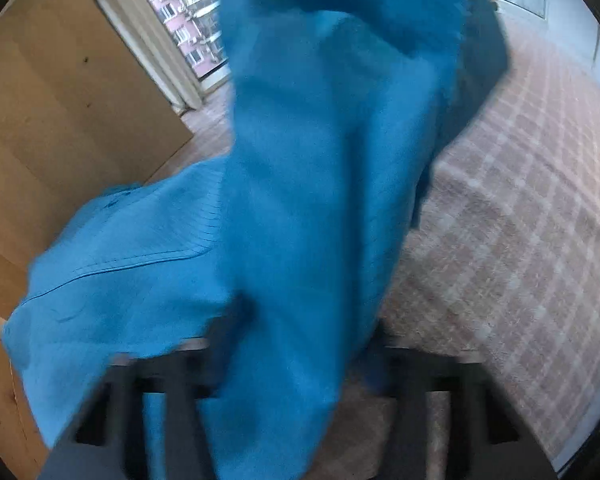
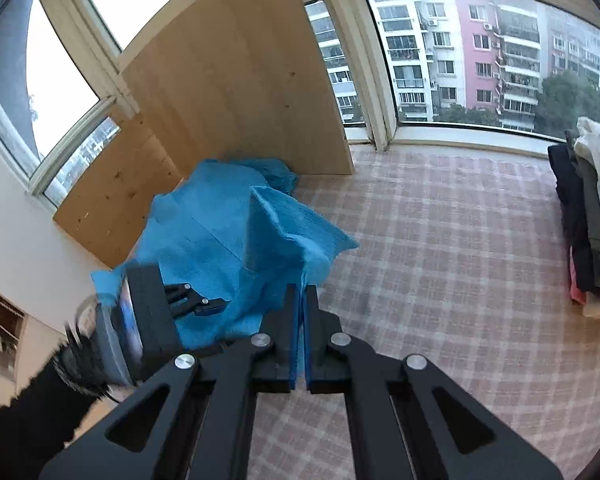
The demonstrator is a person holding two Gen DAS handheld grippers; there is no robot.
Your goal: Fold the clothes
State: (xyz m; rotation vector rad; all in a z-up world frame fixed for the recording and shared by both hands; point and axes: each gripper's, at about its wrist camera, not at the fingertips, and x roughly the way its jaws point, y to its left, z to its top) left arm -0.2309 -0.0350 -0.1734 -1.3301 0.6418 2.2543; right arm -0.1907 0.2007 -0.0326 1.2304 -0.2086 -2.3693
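A blue knitted garment (image 2: 220,232) lies partly bunched on the checked surface by the wooden panel. My right gripper (image 2: 303,300) is shut on a raised fold of it, with cloth pinched between the blue pads. To its left my left gripper (image 2: 210,306), held by a hand in a black sleeve (image 2: 40,400), grips another edge. In the left wrist view the blue garment (image 1: 300,160) rises from between the fingers and drapes over them. It hides the fingertips there, and only the black frame (image 1: 420,372) shows. That view is blurred.
A pink checked cover (image 2: 440,260) spreads to the right. A tall wooden panel (image 2: 240,100) stands behind the garment. A stack of folded clothes (image 2: 588,220) sits at the far right edge. Large windows (image 2: 480,60) line the back.
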